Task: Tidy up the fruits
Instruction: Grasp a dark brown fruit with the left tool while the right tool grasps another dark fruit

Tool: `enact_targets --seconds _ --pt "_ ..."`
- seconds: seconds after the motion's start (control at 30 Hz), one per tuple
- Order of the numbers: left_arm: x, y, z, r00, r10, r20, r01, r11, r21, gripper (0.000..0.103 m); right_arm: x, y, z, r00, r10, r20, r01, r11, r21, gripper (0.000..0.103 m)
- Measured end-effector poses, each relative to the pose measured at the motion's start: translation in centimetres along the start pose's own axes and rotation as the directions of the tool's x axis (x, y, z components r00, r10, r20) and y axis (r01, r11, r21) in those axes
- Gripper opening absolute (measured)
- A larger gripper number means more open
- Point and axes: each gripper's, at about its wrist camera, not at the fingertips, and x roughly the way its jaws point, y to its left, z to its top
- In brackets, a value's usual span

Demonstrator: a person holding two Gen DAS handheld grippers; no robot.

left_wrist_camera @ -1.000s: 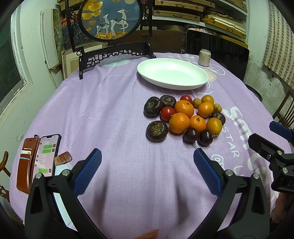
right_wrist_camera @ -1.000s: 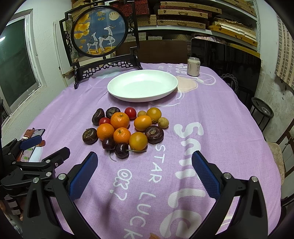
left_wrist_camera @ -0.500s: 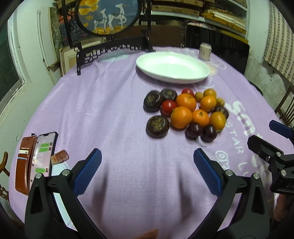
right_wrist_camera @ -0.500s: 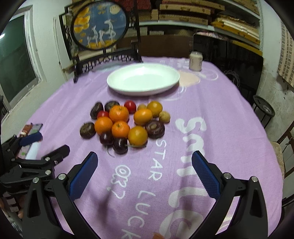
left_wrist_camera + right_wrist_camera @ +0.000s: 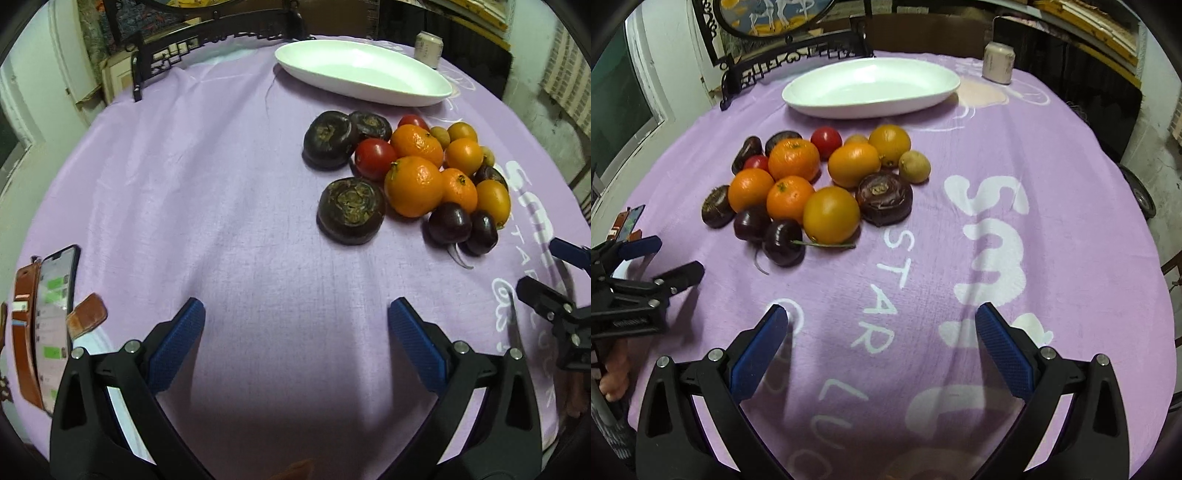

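Observation:
A heap of fruit lies on the purple tablecloth: oranges, red tomatoes, dark cherries, dark water chestnuts and small yellowish fruits. Beyond it sits an empty white oval plate. My left gripper is open, low over the cloth, short of the nearest water chestnut. My right gripper is open too, over white lettering, with a cherry ahead to its left. Each gripper shows at the edge of the other's view, nothing held.
A phone and a brown wallet case lie at the table's left edge. A pale can stands at the back right. A dark carved screen stand occupies the back left. Shelves line the far wall.
Both grippers have moved forward and lower toward the fruit heap, which now looks larger and nearer. Both stay open and nothing on the table has shifted.

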Motion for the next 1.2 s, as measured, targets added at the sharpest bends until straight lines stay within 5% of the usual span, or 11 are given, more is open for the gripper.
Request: enact_targets --seconds 0.53,0.6,0.73,0.87,1.0,1.2 --pt "0.2 -1.4 2.3 0.994 -0.061 0.086 0.048 0.988 0.146 0.1 1.0 -1.3 0.4 1.0 0.02 -0.001 -0.02 0.995 -0.093 0.102" --pt "0.5 -1.6 3.2 0.993 -0.078 0.093 0.062 0.985 0.163 0.095 0.7 -1.7 0.4 0.999 0.048 0.013 -0.047 0.996 -0.071 0.102" --pt "1.8 -1.4 4.3 0.99 -0.119 0.069 0.105 0.977 0.184 0.063 0.1 -2.5 0.9 0.993 0.108 0.047 -0.107 0.994 -0.027 0.097" --pt "2.0 -1.4 4.5 0.984 -0.157 0.079 0.139 0.971 0.194 0.054 0.0 -2.7 2.0 0.99 0.13 0.061 -0.129 0.992 -0.013 0.089" --pt "1.7 -1.7 4.3 0.978 -0.19 0.086 0.17 0.965 0.198 0.041 0.6 -2.4 3.4 0.984 0.169 0.051 -0.169 0.986 -0.017 0.07" --pt "1.4 -0.7 4.3 0.968 -0.231 0.095 0.216 0.966 0.143 0.04 1.1 -2.4 5.1 0.972 0.22 0.078 -0.22 0.975 -0.012 0.06"
